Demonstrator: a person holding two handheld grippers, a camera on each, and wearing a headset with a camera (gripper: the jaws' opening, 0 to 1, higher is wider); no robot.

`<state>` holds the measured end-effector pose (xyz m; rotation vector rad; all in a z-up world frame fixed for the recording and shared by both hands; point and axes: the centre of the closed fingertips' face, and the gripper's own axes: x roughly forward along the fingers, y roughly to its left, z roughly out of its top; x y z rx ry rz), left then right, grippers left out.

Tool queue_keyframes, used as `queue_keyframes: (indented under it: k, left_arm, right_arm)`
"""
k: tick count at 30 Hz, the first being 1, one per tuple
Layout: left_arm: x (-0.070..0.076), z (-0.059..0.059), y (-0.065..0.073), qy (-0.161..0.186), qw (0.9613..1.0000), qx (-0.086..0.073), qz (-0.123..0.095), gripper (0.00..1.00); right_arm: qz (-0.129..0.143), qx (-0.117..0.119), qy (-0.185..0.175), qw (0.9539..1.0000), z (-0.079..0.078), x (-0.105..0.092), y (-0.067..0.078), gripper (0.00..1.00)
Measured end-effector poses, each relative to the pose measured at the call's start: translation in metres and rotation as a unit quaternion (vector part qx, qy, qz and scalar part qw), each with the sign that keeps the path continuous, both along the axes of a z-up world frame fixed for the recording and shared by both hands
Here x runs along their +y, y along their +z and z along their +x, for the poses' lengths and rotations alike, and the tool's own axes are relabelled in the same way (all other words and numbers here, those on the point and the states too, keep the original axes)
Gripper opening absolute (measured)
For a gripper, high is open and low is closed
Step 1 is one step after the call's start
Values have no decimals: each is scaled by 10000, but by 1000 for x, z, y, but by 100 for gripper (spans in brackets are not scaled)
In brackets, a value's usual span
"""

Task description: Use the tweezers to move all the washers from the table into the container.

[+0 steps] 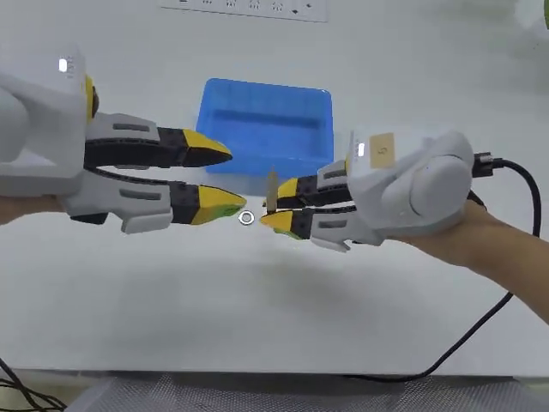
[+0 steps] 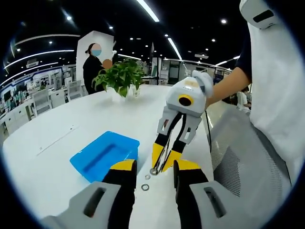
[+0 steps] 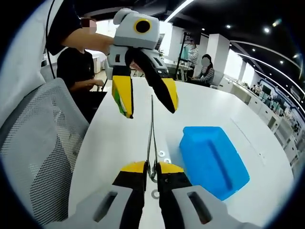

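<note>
Several washers (image 2: pixel 145 187) lie near the middle of the desk (image 1: pixel 257 292), just in front of the container (image 1: pixel 257 165), so with our right hand-held gripper (image 1: pixel 274 204) clamped on the tweezers (image 1: pixel 272 190) and our left hand-held gripper (image 1: pixel 234 180) open and empty, we should pinch one washer's edge gently.

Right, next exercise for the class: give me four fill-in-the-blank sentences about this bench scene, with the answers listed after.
1. The right gripper is shut on the ____.
2. The left gripper has its jaws ____.
3. The container is ____ in colour.
4. A washer lies on the ____ between both grippers.
Missing words: tweezers, open, blue, table.
</note>
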<state>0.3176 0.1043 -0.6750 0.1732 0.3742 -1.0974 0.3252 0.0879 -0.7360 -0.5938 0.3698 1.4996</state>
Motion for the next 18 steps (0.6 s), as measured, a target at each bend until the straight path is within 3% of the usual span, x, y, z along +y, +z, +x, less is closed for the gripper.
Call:
queue_keyframes:
  k: [6, 8, 15, 17, 18]
  left_arm:
    - [4, -5, 3, 115, 9999, -11, -121, 45]
    - [6, -8, 1, 148, 9997, 110, -162, 50]
    - [10, -12, -1, 326, 9993, 92, -176, 59]
    - [12, -11, -3, 450, 9983, 231, -292, 62]
    - [14, -10, -4, 480, 9982, 209, -281, 64]
  right_arm:
    - [69, -149, -51, 9999, 10, -3, 19, 9]
    - [108, -170, -70, 9998, 13, -2, 26, 9]
    - [184, -290, -25, 9994, 21, 2, 45, 9]
    - [223, -303, -16, 9993, 25, 4, 49, 9]
    - [254, -314, -3, 9992, 28, 6, 51, 9]
